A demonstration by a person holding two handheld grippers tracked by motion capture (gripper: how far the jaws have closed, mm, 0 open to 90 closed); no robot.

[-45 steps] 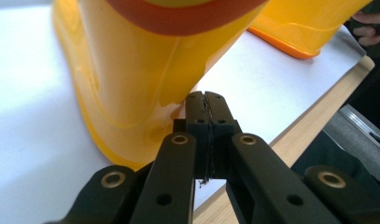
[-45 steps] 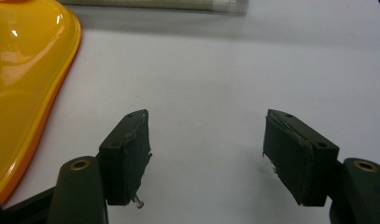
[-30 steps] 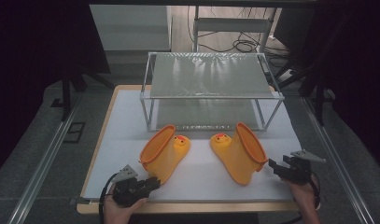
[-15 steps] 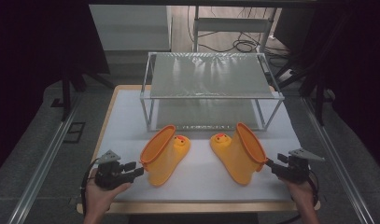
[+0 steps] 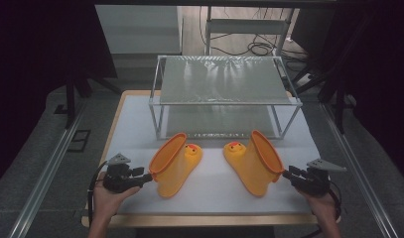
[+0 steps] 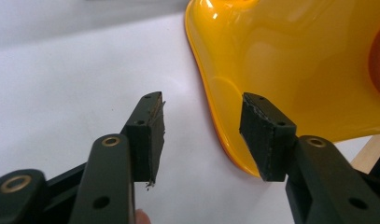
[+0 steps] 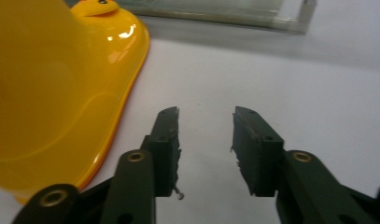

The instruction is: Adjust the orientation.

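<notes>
Two yellow duck boots lie on the white surface (image 5: pixel 209 198); the left hand-held gripper (image 5: pixel 144 177) has just been opening at the left boot (image 5: pixel 172 163), its collar rim partly between the jaws, unpinched; the right hand-held gripper (image 5: pixel 289 174), empty, has just been closing at three o'clock of the right boot (image 5: pixel 256 161); each should seat squarely over the rim before squeezing.

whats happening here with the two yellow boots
A person holds a gripper in each hand beside two yellow duck-faced rain boots lying on the white table, in front of a metal shelf rack. The left gripper, jaws just opened, sits at the left boot. The right gripper, jaws just closing with nothing between them, is beside the right boot. Neither boot is gripped.
</notes>
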